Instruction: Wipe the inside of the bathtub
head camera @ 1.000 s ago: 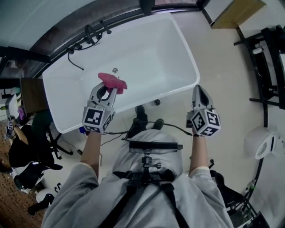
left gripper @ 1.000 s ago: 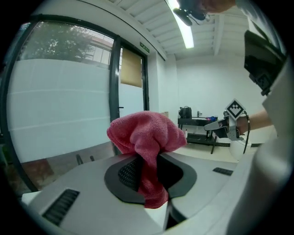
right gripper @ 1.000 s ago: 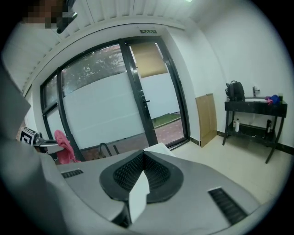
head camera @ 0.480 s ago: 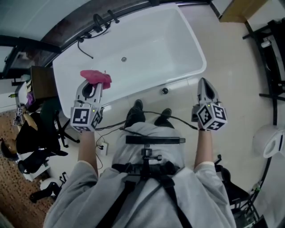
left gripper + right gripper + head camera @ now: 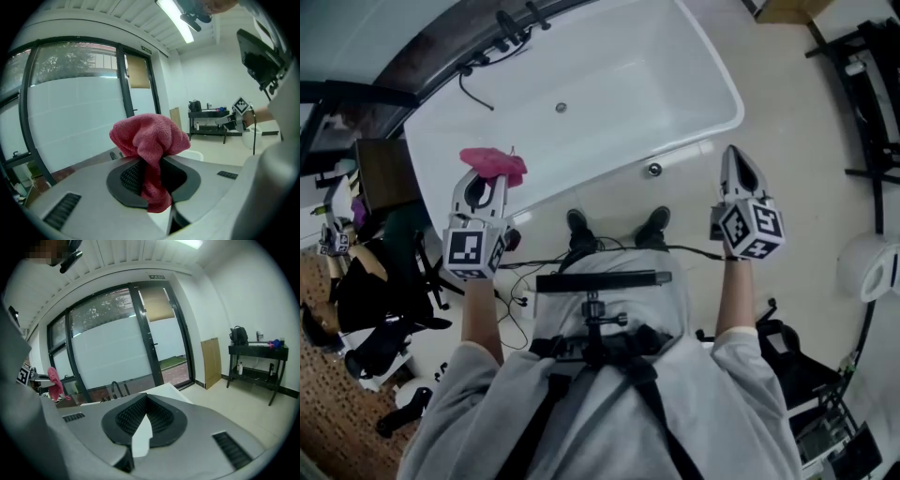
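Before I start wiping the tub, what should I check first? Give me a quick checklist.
1. Cloth gripped: ok. The pink cloth is clamped in the left claw and bunches up above the jaws.
2. Right claw free: ok. The right claw is shut with nothing between its jaws.
3. Cloth touching the bathtub: not ok. It is held up in the air near the tub's left end.
4. Drain uncovered: ok.
5. Black cable in front of the person: cannot tell whether it would snag.
6. Cloth damp: cannot tell.
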### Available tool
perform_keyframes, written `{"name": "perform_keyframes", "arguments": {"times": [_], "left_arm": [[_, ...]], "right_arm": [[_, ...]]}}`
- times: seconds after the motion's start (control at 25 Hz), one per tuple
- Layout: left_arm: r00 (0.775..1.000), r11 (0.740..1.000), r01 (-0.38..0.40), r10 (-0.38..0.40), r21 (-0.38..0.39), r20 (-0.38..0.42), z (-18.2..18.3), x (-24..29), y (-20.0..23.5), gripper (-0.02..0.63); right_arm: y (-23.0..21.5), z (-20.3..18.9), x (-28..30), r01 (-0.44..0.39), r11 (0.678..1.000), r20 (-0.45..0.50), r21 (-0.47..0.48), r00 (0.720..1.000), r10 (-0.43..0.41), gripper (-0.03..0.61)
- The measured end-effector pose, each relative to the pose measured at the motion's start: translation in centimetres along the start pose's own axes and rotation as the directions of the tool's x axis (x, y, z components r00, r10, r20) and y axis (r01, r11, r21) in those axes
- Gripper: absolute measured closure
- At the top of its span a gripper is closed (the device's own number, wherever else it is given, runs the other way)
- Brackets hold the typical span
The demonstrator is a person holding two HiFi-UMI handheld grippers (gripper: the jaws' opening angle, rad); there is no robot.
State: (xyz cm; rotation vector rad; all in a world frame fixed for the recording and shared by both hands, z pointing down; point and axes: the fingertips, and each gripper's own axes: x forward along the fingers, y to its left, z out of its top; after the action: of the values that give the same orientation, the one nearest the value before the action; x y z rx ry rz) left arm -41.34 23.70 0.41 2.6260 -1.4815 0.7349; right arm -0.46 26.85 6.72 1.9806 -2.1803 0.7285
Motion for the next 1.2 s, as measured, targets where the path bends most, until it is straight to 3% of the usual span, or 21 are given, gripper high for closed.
{"name": "perform_keyframes", "arguments": {"times": [0.24,0.44,0.76,1.2], "left_arm": [[0.999,0.998,-0.035,0.034,-0.052,-0.01,-4.6,-4.1,5.5,0.548],[0.994,0.985,-0.109,0.106,-0.13,-0.029,-8.5,-6.1,10.5,0.548],[0.973,0.949,-0.229,0.226,-0.215,-0.038,-10.7,-6.9,13.9,0.548],[0.972,0.945,-0.233,0.224,-0.228,-0.066,-10.7,-6.2,11.6,0.548]], "right_arm": [[7.8,-0.1,2.5,-0.024,0.999,-0.003,-0.041,1.0,0.024,0.569],[12.2,-0.6,4.6,-0.049,0.998,-0.01,-0.045,0.999,0.048,0.569],[13.5,-1.0,6.0,-0.085,0.988,-0.077,-0.133,0.994,0.075,0.569],[11.8,-1.3,6.0,-0.094,0.986,-0.097,-0.138,0.992,0.081,0.569]]}}
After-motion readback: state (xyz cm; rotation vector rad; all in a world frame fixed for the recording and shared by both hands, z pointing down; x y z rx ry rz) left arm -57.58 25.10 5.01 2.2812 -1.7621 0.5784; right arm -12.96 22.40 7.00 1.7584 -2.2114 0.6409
